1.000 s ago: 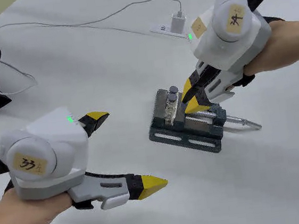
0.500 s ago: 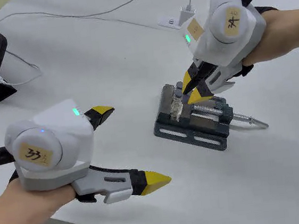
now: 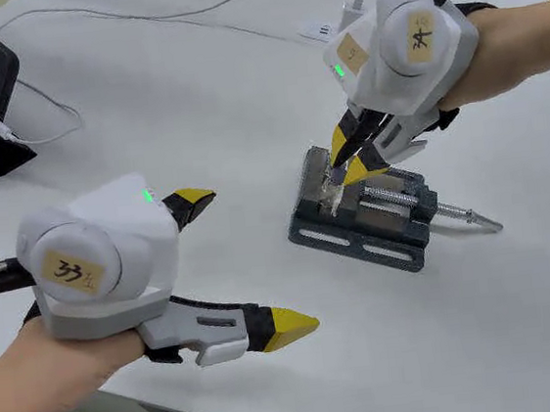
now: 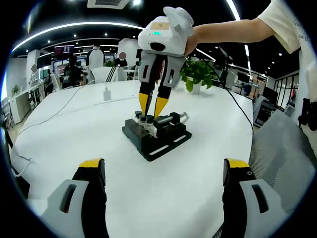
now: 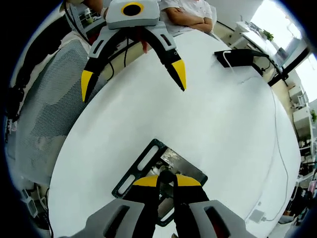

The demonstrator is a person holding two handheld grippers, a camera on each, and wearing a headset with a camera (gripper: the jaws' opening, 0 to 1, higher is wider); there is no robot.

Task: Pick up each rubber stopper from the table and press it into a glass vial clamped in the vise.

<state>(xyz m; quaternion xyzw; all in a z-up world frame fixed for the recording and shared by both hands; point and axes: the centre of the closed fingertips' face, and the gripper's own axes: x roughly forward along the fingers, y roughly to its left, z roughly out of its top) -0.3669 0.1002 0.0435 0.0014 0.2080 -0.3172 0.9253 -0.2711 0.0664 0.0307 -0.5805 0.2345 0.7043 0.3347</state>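
The right gripper (image 3: 348,167) is bearing down on the vise (image 3: 358,246) with its jaws drawn almost together. They are pinching what looks like a dark rubber stopper (image 5: 166,175) between the yellow tips. In the right gripper view the stopper is sitting directly over the glass vial (image 3: 332,196), which is standing upright, clamped in the vise. Whether the stopper is entering the vial mouth or only resting on it is too small to tell.

Just beside the tips, in the left gripper view, a second dark cap (image 4: 139,116) is showing at vial height. This is suggesting that at least one neighbouring vial is already stoppered, though the detail is too fine to be sure.

The left gripper (image 3: 251,263) is hanging well apart from the vise, near the person, with its jaws spread wide and carrying nothing. It is pointing across the white bench (image 3: 195,96) towards the work.

By my reading, the task is sitting in its pressing step. This stopper is being seated, and a firm downward push along the vial's axis is what is left for it. I cannot tell how many stoppers are waiting after that.
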